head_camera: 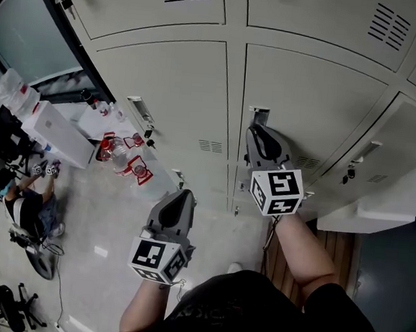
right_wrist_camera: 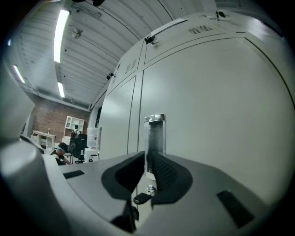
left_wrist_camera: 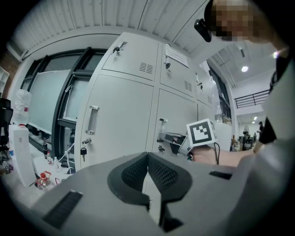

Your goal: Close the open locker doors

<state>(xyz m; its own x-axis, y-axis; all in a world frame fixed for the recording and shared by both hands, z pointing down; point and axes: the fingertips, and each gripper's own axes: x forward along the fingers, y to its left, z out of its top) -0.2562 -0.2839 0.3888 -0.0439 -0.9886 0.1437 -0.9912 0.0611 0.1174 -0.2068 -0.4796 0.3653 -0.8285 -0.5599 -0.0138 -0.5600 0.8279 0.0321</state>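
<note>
Pinching the handle [right_wrist_camera: 155,129] by its thin edge, the right gripper [right_wrist_camera: 146,156] jaws are probably risking a slip that leaves the locker door [right_wrist_camera: 207,115] unlatched. The left gripper [left_wrist_camera: 148,159] jaws are resting pressed together, empty.

Bottles [head_camera: 125,156] near white box [head_camera: 59,130]; seated person [head_camera: 28,200].

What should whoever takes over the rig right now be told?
Left gripper: fingers shut, empty, held back and touching nothing.
Right gripper: fingers nearly together, tips at the handle of the middle locker door; whether they pinch it is unclear.
Done: that door and the left door look flush and closed.
Left to do: a white panel juts out low on the right, possibly an open door; check it and push it shut.
</note>
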